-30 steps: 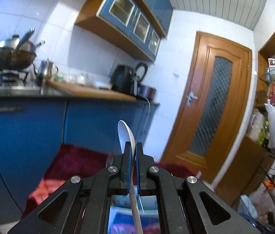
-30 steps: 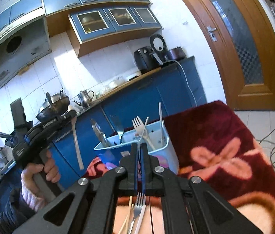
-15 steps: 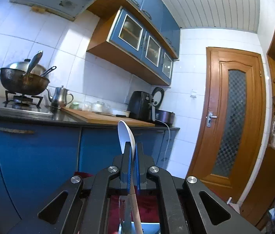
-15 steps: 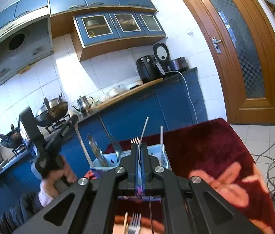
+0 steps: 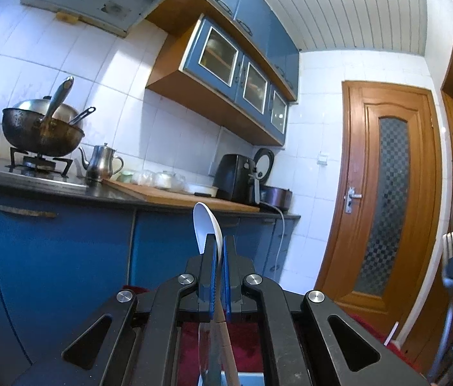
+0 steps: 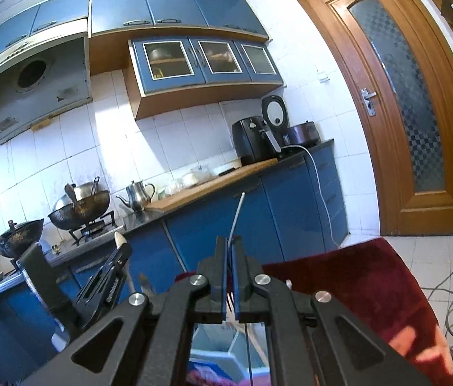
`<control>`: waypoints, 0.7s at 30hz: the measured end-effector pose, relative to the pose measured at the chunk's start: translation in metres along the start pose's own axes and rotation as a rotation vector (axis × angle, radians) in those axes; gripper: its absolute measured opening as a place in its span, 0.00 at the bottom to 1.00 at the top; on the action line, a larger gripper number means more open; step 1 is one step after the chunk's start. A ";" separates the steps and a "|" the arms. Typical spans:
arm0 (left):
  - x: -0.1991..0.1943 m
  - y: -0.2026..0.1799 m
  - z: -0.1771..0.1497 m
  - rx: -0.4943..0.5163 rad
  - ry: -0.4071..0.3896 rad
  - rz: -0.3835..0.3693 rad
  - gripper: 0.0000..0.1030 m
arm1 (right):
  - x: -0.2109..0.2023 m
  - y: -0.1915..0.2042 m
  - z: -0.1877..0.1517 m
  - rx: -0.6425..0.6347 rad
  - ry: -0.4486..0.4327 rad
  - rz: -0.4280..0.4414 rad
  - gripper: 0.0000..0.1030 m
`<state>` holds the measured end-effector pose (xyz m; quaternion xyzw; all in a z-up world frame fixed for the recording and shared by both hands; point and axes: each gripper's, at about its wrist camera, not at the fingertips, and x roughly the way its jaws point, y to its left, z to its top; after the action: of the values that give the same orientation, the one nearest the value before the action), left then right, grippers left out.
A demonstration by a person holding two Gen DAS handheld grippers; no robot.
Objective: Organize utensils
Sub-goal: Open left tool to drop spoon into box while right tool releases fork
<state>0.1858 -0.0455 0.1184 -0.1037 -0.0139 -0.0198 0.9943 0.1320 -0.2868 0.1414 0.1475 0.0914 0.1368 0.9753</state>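
Left claw clenched on white plastic spoon, bowl up, handle hanging below jaws. Right claw clenched on thin silver metal utensil, fork tines seemingly below. Pale blue plastic holder directly beneath, on dark red floral cloth. Advice: lower each straight, handles clear of rim, before unclenching. Blue desk cabinets behind.

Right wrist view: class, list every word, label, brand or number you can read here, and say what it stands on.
No text here can be read.
White lettering on the side of the left hand-held gripper: blurred, unreadable.
Label plate on the range hood: too small to read.
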 end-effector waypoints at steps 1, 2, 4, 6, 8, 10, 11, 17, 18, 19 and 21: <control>0.000 0.001 0.003 -0.004 -0.012 0.003 0.03 | 0.002 0.000 0.001 -0.004 -0.007 0.001 0.04; 0.000 0.001 0.005 -0.007 -0.021 0.005 0.03 | 0.004 0.000 0.001 -0.006 -0.016 0.001 0.04; 0.001 0.002 0.010 -0.011 -0.041 0.010 0.03 | 0.009 -0.002 0.001 -0.002 -0.028 0.006 0.04; 0.001 0.000 0.010 -0.005 -0.057 0.015 0.03 | 0.012 -0.005 0.000 0.004 -0.035 0.007 0.04; 0.002 -0.003 0.007 0.008 -0.063 0.019 0.03 | 0.016 -0.008 -0.002 0.013 -0.041 0.010 0.04; 0.005 -0.006 -0.001 0.024 -0.053 0.022 0.03 | 0.021 -0.011 -0.004 0.016 -0.047 0.008 0.04; 0.006 -0.006 -0.005 0.028 -0.045 0.022 0.03 | 0.023 -0.011 -0.005 0.013 -0.050 0.003 0.04; 0.012 -0.012 -0.023 0.051 -0.007 0.014 0.03 | 0.034 -0.012 -0.015 -0.032 -0.055 -0.013 0.04; 0.012 -0.012 -0.024 0.057 -0.006 0.013 0.03 | 0.035 -0.011 -0.018 -0.042 -0.054 -0.015 0.04; 0.012 -0.013 -0.026 0.062 -0.006 0.012 0.03 | 0.037 -0.011 -0.020 -0.051 -0.050 -0.016 0.04; 0.011 -0.015 -0.029 0.074 -0.006 0.008 0.03 | 0.040 -0.010 -0.023 -0.067 -0.042 -0.019 0.04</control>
<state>0.1972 -0.0664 0.0935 -0.0672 -0.0170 -0.0149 0.9975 0.1673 -0.2776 0.1108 0.1166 0.0678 0.1274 0.9826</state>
